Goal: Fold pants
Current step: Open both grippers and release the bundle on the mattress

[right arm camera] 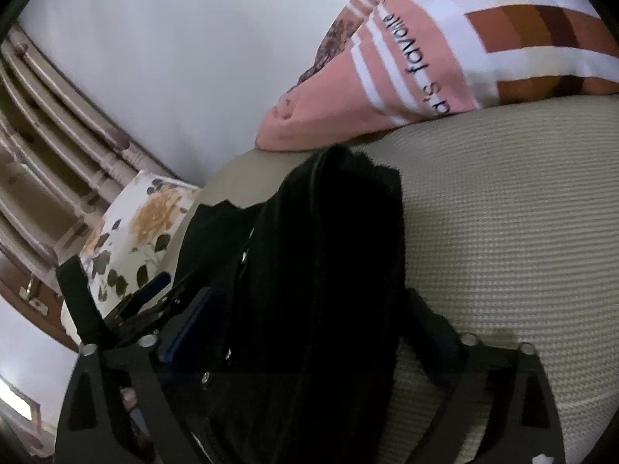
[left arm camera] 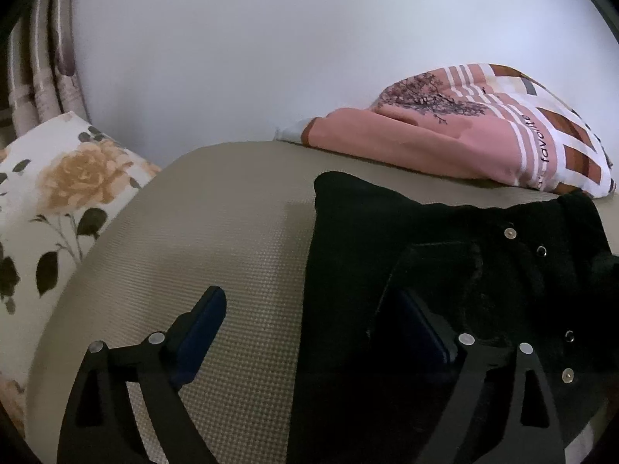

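Floral pillow (left arm camera: pixel 58 193), pink striped cushion (left arm camera: pixel 483 135), beige textured mat (left arm camera: pixel 201 239).

A: Backdrop?
B: Plain white wall (left arm camera: pixel 240 50) behind a bed with a beige textured cover (left arm camera: pixel 232 239). Pink striped pillow (left arm camera: pixel 483 131) lies on the cover against the wall.
A: Left of the bed?
B: Floral cushion (left arm camera: pixel 58 201) beside it, striped curtain (left arm camera: pixel 42 77) above that cushion. Lighting soft, dim.

- Black pants (left arm camera: pixel 445 239): one, at 3 o'clock.
- Floral pillow (left arm camera: pixel 54 208): one, at 9 o'clock.
- Pink striped pillow (left arm camera: pixel 464 131): one, at 1 o'clock.
- Grippers: two, left gripper (left arm camera: pixel 313 321) and right gripper (right arm camera: pixel 309 324).
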`<state>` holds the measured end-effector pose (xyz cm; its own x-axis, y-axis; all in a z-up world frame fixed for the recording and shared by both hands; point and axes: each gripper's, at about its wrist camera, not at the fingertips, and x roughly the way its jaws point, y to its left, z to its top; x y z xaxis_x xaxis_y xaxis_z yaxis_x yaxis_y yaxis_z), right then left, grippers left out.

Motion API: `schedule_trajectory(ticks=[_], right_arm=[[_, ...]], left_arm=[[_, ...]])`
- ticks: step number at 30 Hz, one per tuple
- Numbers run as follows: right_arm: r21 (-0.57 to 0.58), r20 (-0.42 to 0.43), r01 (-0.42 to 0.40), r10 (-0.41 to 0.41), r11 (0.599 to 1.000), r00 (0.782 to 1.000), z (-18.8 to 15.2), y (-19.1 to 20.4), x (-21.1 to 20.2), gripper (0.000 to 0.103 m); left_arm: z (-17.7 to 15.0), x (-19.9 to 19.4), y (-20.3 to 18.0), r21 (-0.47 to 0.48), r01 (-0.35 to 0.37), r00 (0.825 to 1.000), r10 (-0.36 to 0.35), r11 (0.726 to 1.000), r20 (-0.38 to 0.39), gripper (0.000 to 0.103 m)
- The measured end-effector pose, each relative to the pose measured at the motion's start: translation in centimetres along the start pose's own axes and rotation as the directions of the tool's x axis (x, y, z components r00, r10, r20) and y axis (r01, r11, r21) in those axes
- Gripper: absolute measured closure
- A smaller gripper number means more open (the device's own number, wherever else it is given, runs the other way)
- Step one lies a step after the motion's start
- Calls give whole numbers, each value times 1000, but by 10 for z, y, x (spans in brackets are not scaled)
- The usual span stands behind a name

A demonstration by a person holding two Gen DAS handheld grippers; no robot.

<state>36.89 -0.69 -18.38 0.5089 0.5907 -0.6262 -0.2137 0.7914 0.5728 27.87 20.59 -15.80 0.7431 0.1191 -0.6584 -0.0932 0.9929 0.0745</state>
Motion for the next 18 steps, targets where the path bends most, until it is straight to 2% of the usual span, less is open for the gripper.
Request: schedule_trajectory(ticks=[3,8,10,15,18], right_arm=[[35,23,16,-17,999,1000,1,-5,-6,6],[79,95,105,-112,991,989,-4,-7,-29,6],[44,123,122,-126,992,984,-8,4,-40,6],[-161,185,183,-152,970,971,-23,60,-59,6],[-209,205,214,-171,954,964,-32,82,-64,5]], left_arm=[[0,-1,3,-14,7,1000,-7,1000,5,11],[1,-3,6,-28,5,1000,-5,1000,20,9],[0,-6,5,-26,-2,1000,3,1000,30,6],[0,-10,1,-9,-47,998,48,999,48,4],[-1,-13,-2,11,-87,995,86,996,55,3]])
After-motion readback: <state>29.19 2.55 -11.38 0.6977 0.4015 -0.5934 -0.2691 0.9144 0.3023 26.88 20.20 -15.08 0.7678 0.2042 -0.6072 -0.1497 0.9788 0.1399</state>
